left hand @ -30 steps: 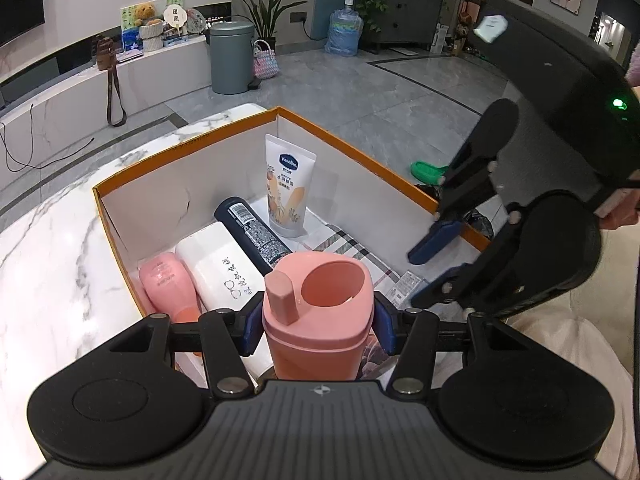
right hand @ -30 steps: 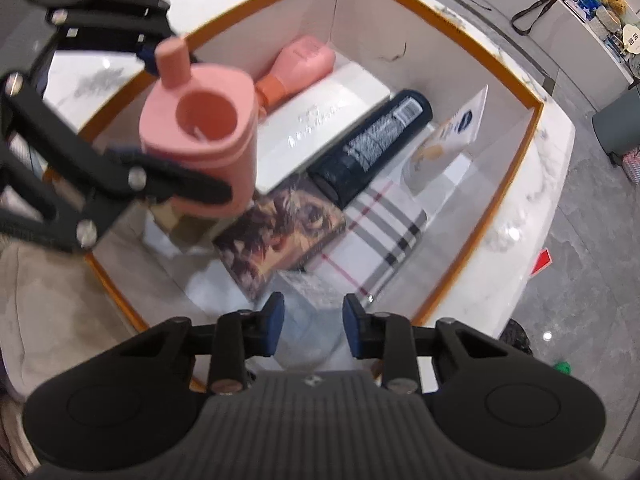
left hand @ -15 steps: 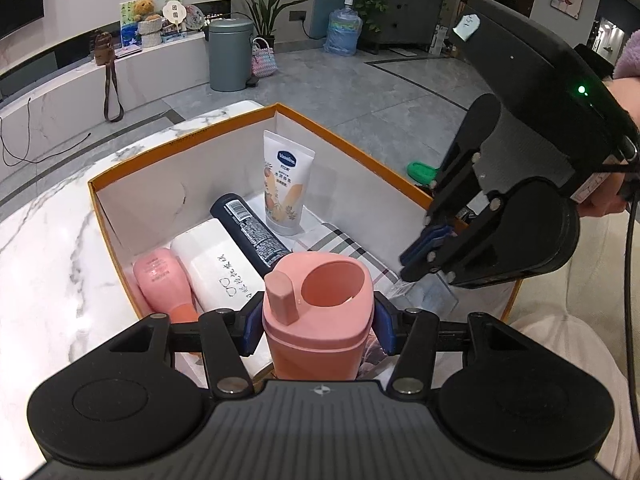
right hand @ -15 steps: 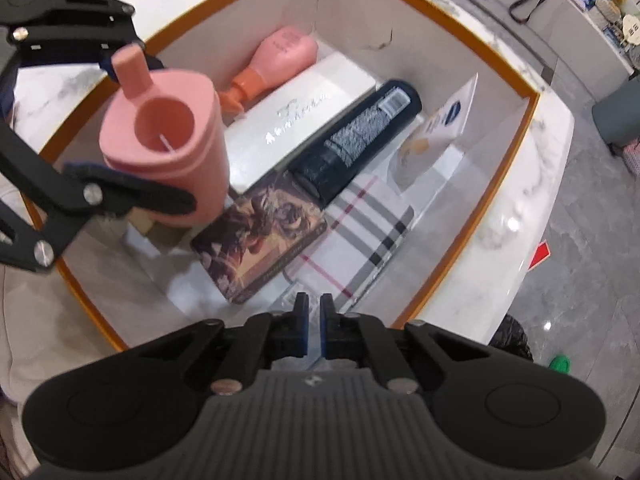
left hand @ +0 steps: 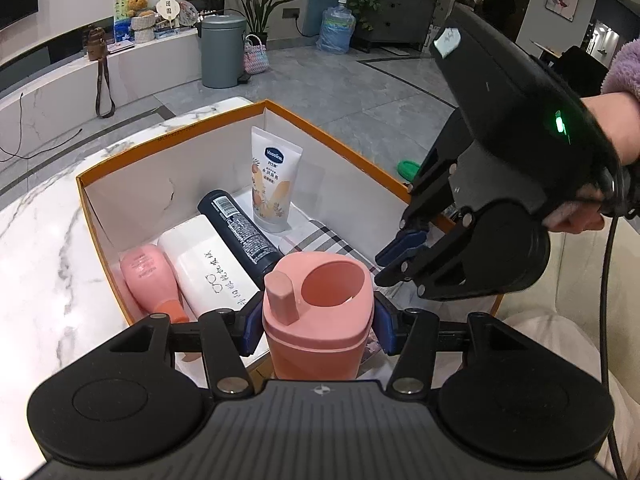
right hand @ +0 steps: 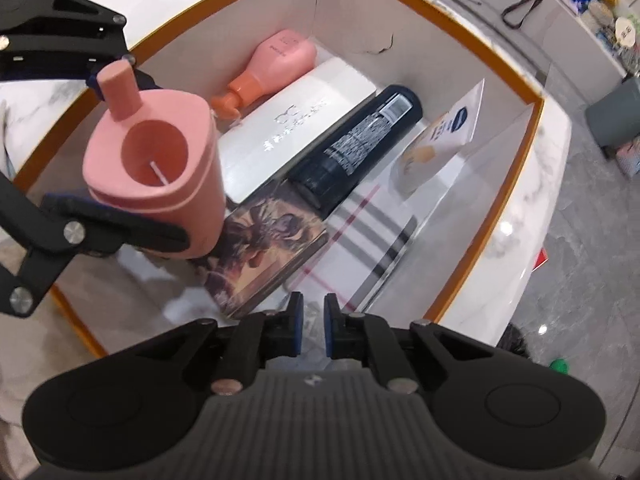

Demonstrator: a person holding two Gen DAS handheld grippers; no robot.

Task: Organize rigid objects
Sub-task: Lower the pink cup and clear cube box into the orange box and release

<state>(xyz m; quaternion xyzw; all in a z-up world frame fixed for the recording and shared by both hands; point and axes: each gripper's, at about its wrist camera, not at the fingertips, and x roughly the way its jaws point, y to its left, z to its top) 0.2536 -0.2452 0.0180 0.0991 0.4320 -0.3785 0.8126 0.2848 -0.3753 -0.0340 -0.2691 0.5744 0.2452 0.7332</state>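
My left gripper (left hand: 318, 322) clamps the pink cup (left hand: 319, 312) above the box's (left hand: 168, 140) near edge; the cup hides what lies beneath it. My right gripper (right hand: 313, 330) hangs over the plaid cloth (right hand: 360, 236), jaws nearly together, empty. Bottles (right hand: 356, 152) and a book (right hand: 264, 256) crowd the floor.

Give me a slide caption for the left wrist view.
Left claw holds a pink cup above the orange-rimmed box.

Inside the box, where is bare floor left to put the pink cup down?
Bare floor lies at the near end of the box, beside the picture book under the pink cup. The far end is crowded with bottles.
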